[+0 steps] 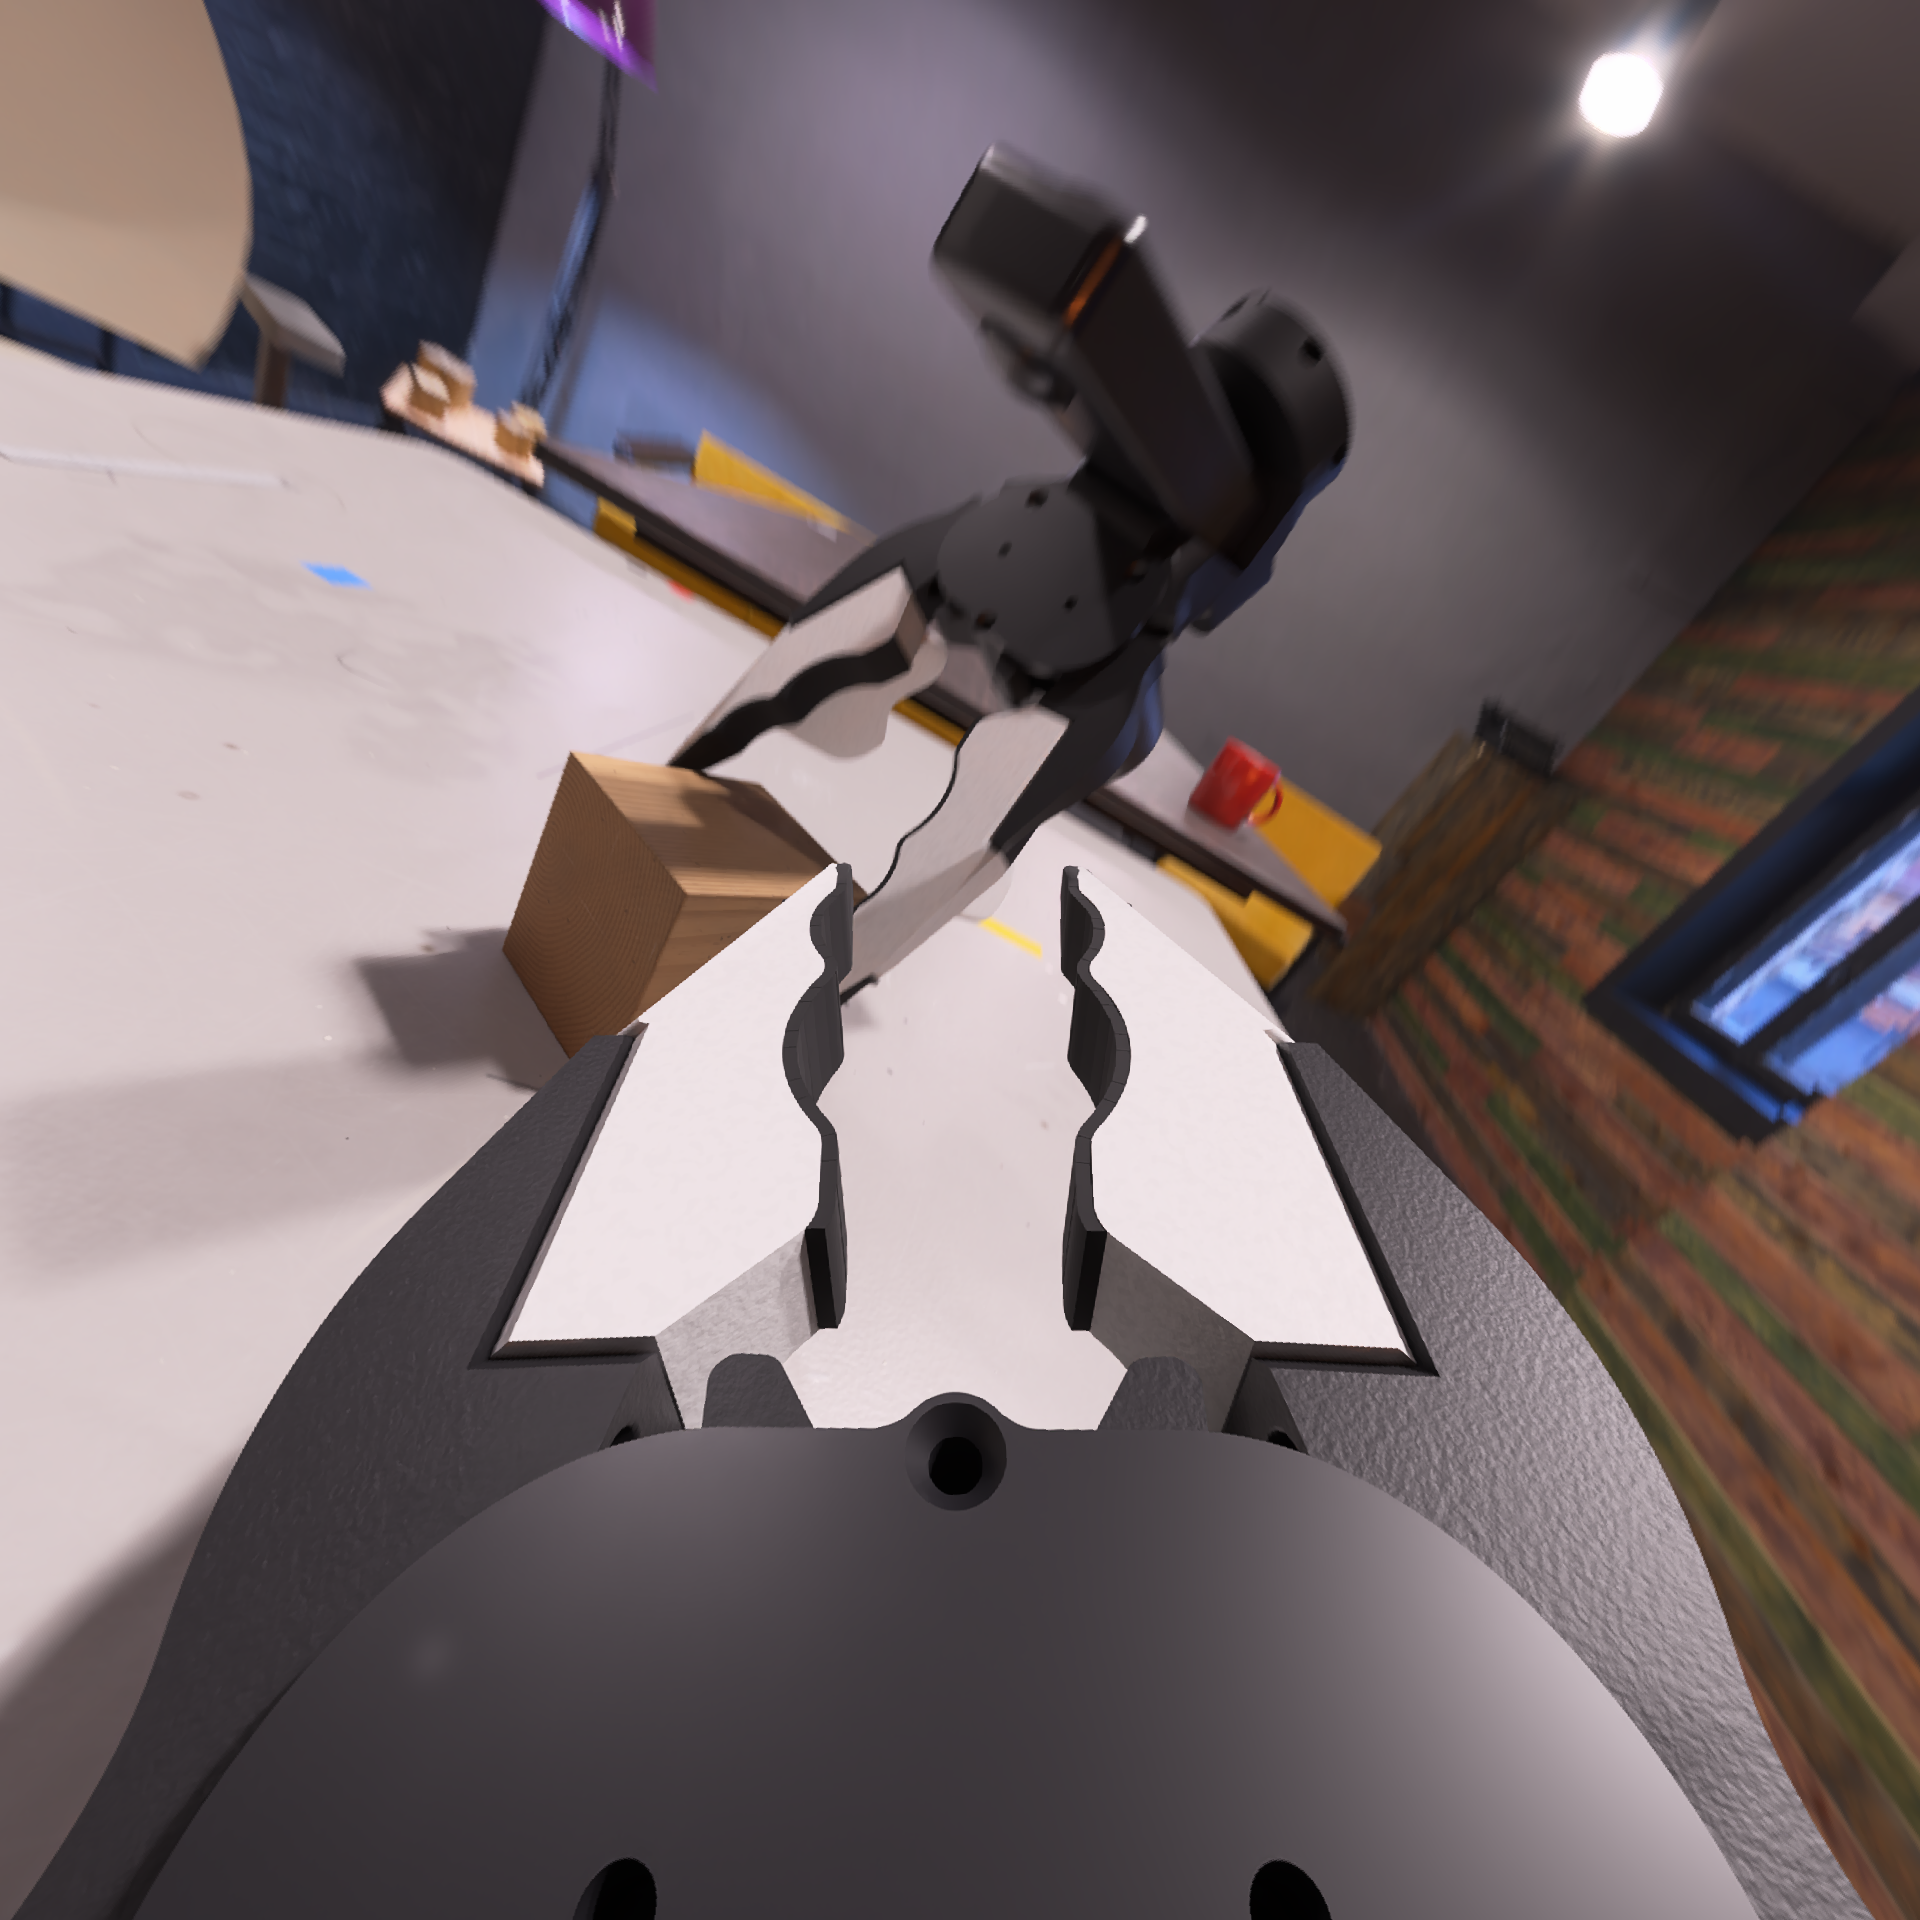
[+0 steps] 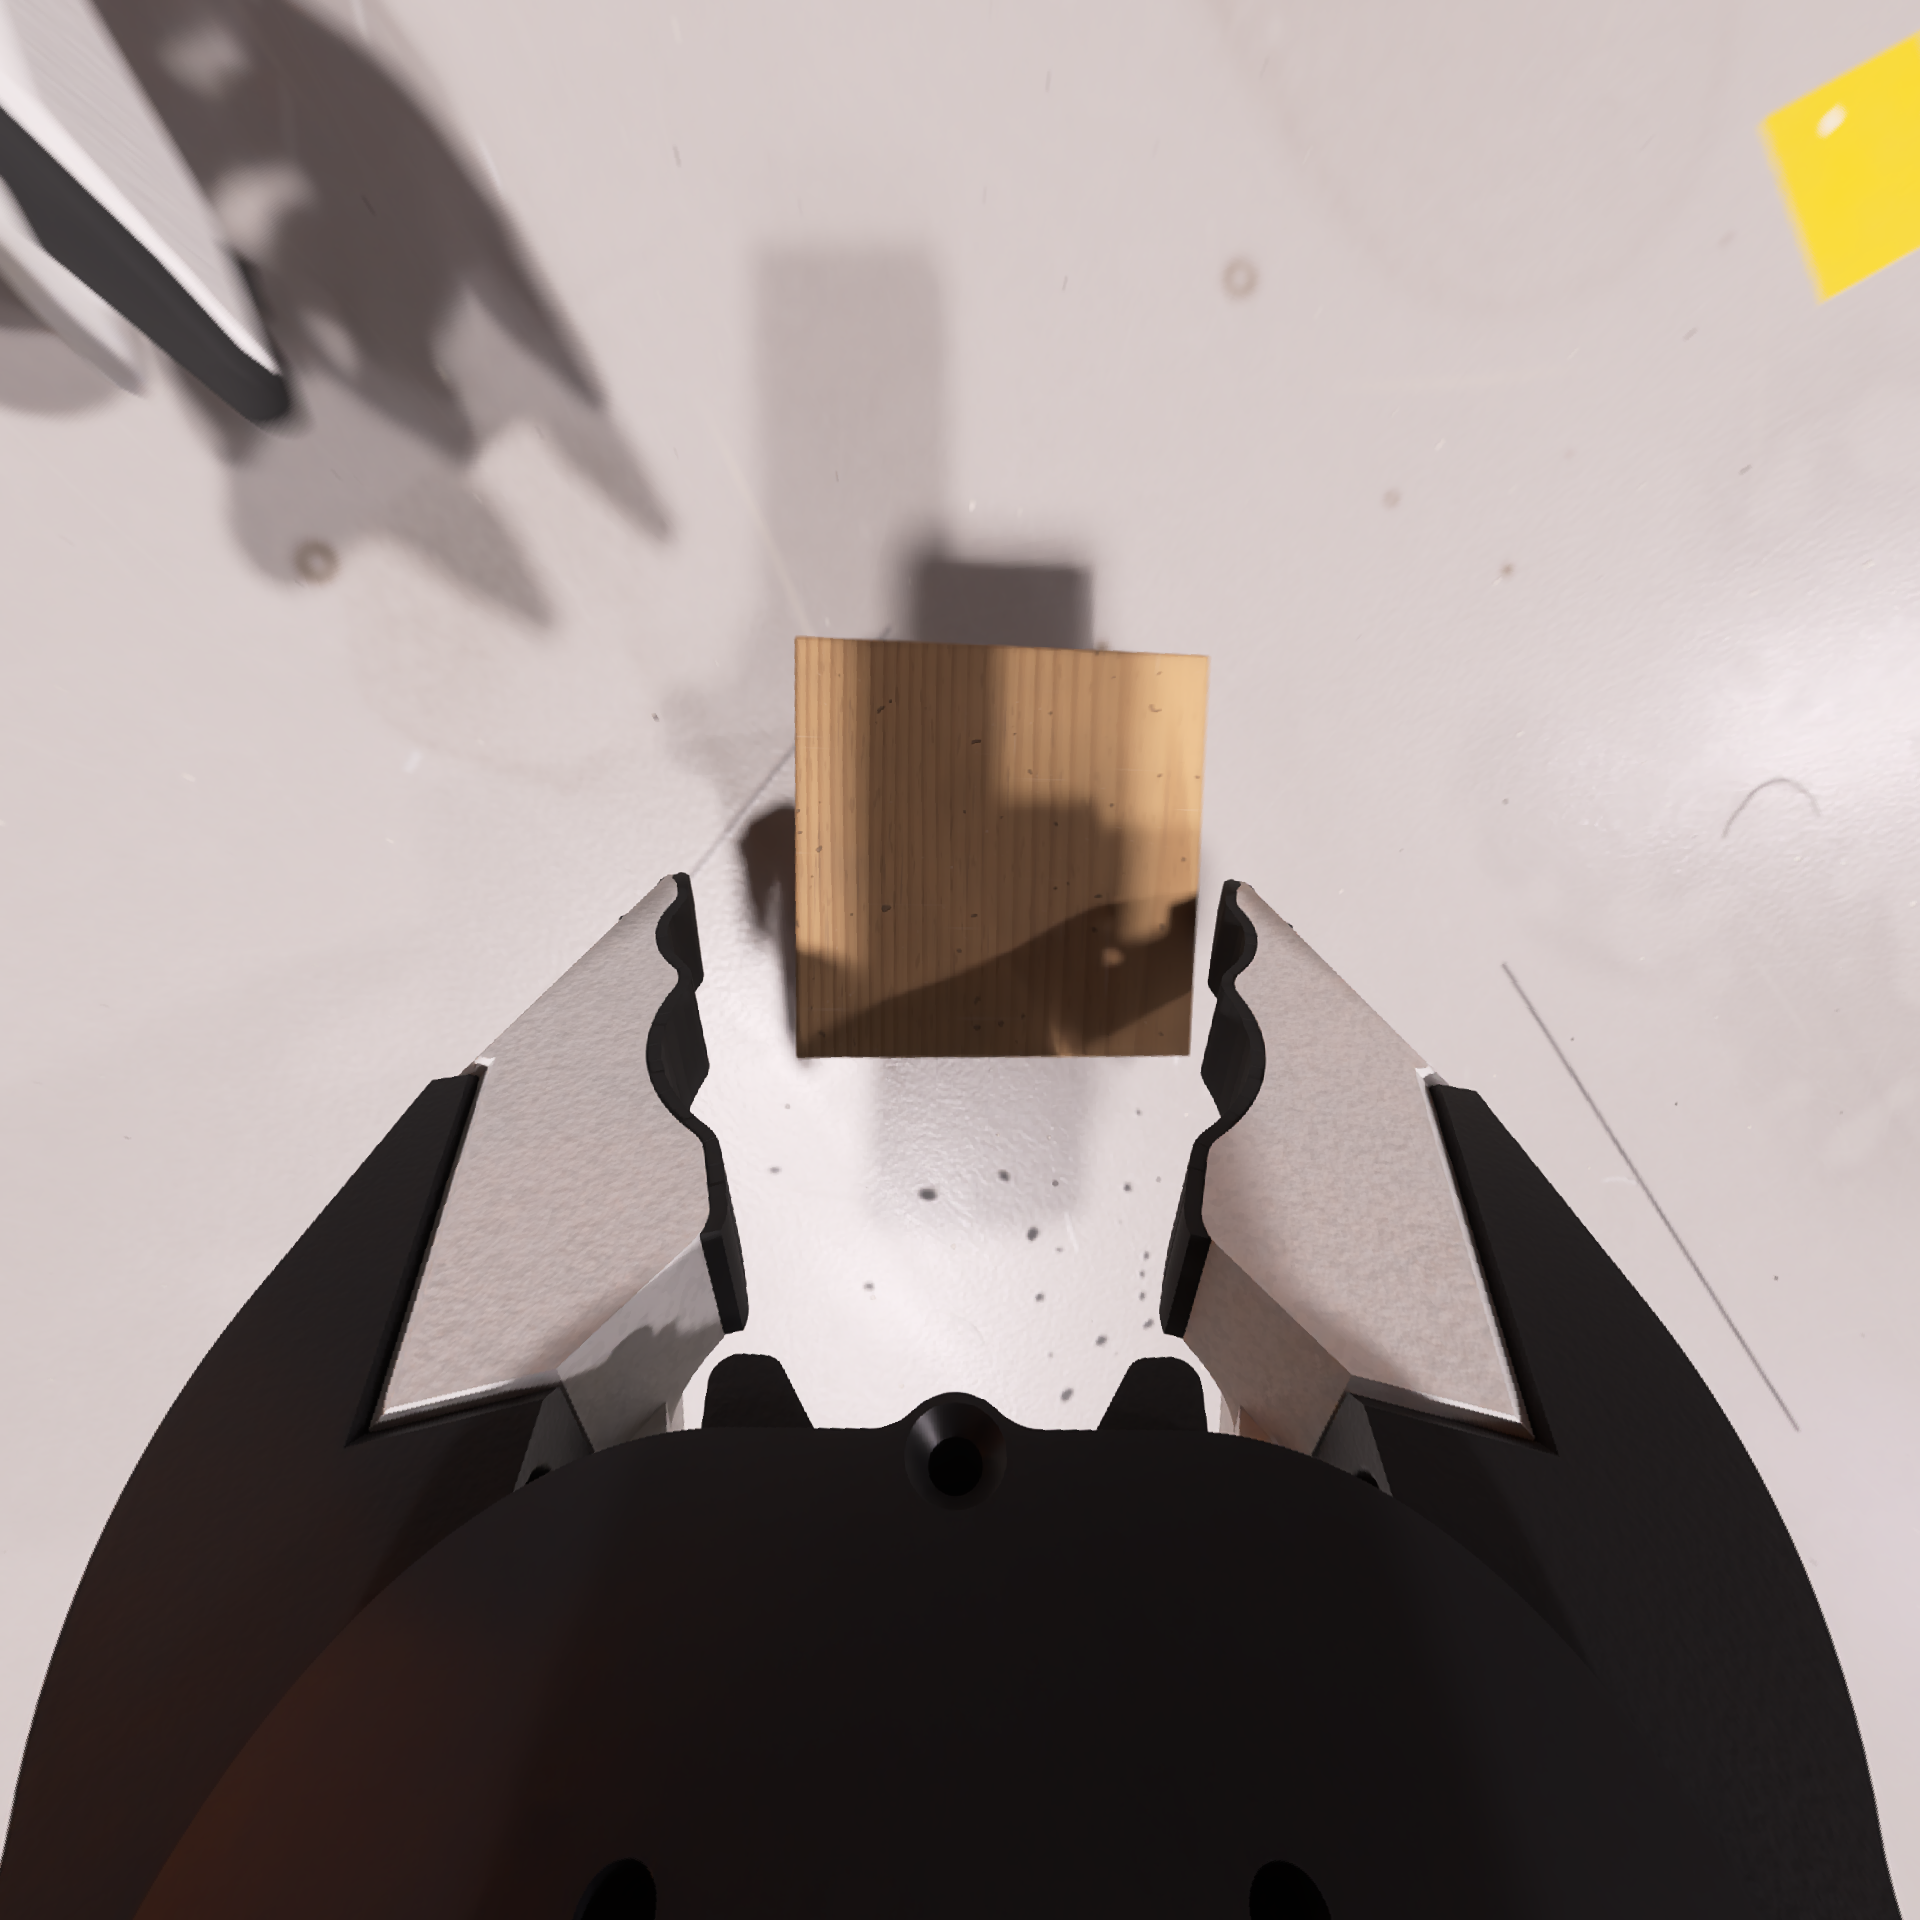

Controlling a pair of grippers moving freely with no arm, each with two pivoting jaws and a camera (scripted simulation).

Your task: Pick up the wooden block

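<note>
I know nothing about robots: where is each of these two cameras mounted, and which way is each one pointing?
Left wrist view: sits on the left gripper, low, looking across the white table; its own open fingers show, the right gripper beyond.
Right wrist view: sits on the right gripper, looking straight down at the table; its open fingers show.
Shared: the wooden block, a yellow marker.

A round white ceiling lamp (image 1: 1619, 91) burns out to pure glare up in the corner. The pale grey tabletop (image 2: 1455, 623) is brightly lit, with soft sheen patches. The square tan wooden block (image 2: 997, 852) throws several overlapping shadows away from it, and a gripper's shadow falls across its top. The brick wall (image 1: 1558, 1195) smears into streaks, straight lines bow near the edges, and the black right gripper (image 1: 862, 821) looks ghosted with motion blur.
</note>
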